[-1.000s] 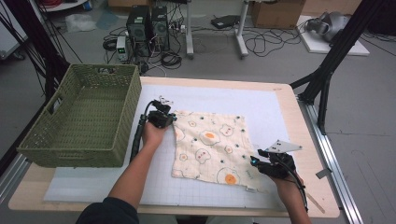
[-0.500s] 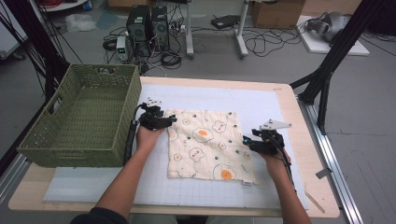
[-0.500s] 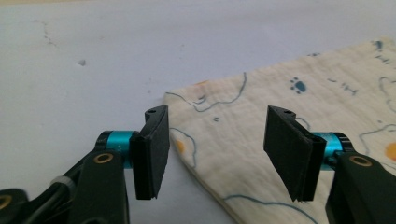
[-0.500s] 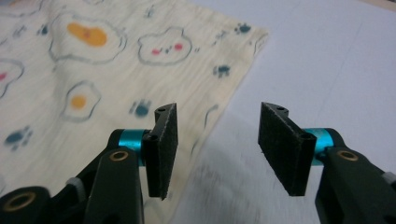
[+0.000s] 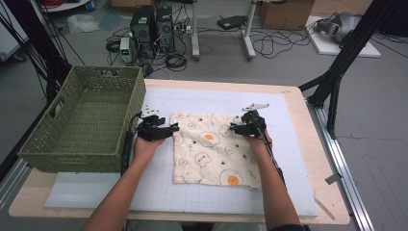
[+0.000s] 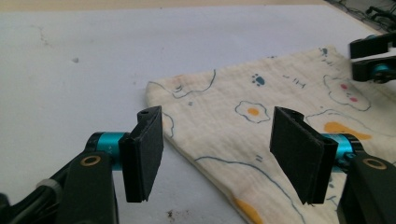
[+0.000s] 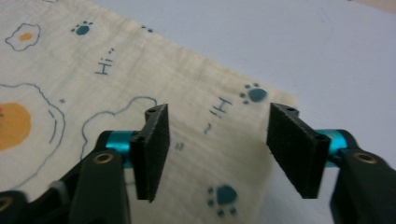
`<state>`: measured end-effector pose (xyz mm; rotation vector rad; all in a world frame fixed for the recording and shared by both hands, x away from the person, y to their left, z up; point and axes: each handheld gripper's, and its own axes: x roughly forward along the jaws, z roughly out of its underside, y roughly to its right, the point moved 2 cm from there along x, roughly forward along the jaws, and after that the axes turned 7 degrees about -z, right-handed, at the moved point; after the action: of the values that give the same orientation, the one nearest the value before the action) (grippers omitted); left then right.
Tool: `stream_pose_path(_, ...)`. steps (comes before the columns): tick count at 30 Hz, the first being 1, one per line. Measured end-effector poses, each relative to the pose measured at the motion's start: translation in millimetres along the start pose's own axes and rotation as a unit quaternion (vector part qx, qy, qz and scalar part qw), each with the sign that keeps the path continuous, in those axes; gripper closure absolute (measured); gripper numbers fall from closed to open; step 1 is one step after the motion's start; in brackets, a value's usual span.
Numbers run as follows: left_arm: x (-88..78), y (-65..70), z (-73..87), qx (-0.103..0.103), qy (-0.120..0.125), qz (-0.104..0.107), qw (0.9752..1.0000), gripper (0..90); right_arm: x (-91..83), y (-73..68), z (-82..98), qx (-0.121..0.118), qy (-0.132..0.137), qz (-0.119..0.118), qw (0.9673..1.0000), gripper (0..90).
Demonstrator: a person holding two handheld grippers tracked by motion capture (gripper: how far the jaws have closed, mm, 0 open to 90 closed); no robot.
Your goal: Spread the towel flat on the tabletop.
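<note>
— Cloth [image 5: 211, 149] lay flat on the white mat [image 5: 298, 159] of the table [image 5: 332, 211], right of the green basket [image 5: 82, 120], printed with fried eggs and paw marks. Both hands were at its far corners. How should that step have gone?

— Judging by the poses, each far corner wanted a pinch. Best would have been to bring each lower pad under the hem, take both corners at about the same moment, and lift evenly so the fabric didn't skew toward the basket.

— And the left gripper [image 6: 217, 140]?

— Spread wide, its jaws having just been opening. The cloth's far corner on the basket side lay between and just beyond the pads [image 6: 147, 149], which weren't pressing it. Nothing was held.

— The right gripper [image 7: 217, 144]?

— Also parted, about half spread, hovering over the far corner away from the basket. Fabric showed between the pads [image 7: 294, 144], untouched as far as I could judge.
</note>
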<state>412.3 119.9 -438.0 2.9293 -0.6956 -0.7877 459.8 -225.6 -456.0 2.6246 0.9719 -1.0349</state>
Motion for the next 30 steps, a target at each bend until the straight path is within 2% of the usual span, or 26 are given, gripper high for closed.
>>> stream_pose_path(3,-3.4,0.7,-1.4,0.001,0.002,0.0,1.0,35.7,11.2,-9.0,-5.0,-0.029,-0.016,-0.006,0.9994,66.8)
stream_pose_path(4,-4.3,0.2,-1.5,0.003,0.0,0.0,1.0,35.7,13.1,-10.9,-6.9,-0.032,-0.016,-0.009,0.9993,74.6)
stream_pose_path(7,-6.9,-0.9,-1.3,-0.001,-0.005,-0.001,1.0,35.8,15.4,-12.2,-11.1,-0.035,-0.026,-0.006,0.999,88.4)
stream_pose_path(9,-8.7,-2.0,-0.7,-0.001,-0.007,-0.002,1.0,35.9,13.8,-10.7,-12.1,-0.04,-0.036,0.031,0.9981,88.8)
stream_pose_path(11,-10.2,-2.8,2.5,-0.001,-0.005,-0.007,1.0,36.5,10.3,-5.1,-10.3,-0.024,-0.039,0.065,0.9968,88.8)
stream_pose_path(13,-9.6,-4.2,8.9,-0.001,-0.017,-0.009,0.9998,36.9,6.9,0.7,-8.3,-0.005,-0.037,0.093,0.995,88.5)
stream_pose_path(14,-9.1,-4.2,12.4,0.0,-0.023,-0.007,0.9997,37.0,6.0,2.4,-7.5,0.008,-0.031,0.088,0.9956,85.8)
stream_pose_path(15,-8.3,-3.7,16.0,-0.001,-0.027,-0.003,0.9996,37.4,5.3,2.5,-7.3,0.016,-0.027,0.084,0.996,77.5)
stream_pose_path(19,-5.5,-4.0,25.5,-0.006,-0.051,0.007,0.9987,39.4,-2.1,-4.6,-7.5,0.01,-0.003,0.074,0.9972,65.5)
stream_pose_path(22,-3.8,-2.0,26.7,-0.006,-0.053,0.01,0.9985,40.8,-12.9,-10.3,-5.2,-0.001,0.008,0.063,0.998,63.5)
stream_pose_path(25,-0.6,0.0,25.6,-0.009,-0.045,0.005,0.999,42.5,-26.9,-14.0,0.1,-0.012,0.018,0.054,0.9983,62.4)
stream_pose_path(27,4.2,2.5,25.8,-0.01,-0.048,0.002,0.9988,42.9,-37.1,-15.5,5.6,-0.012,0.029,0.046,0.9985,61.9)
stream_pose_path(28,7.0,4.5,25.4,-0.003,-0.056,-0.003,0.9984,43.5,-41.7,-15.8,8.6,-0.014,0.033,0.041,0.9985,61.9)
stream_pose_path(30,11.0,7.6,24.2,0.009,-0.065,-0.009,0.9978,45.2,-49.3,-16.1,13.6,-0.009,0.021,0.03,0.9993,61.0)
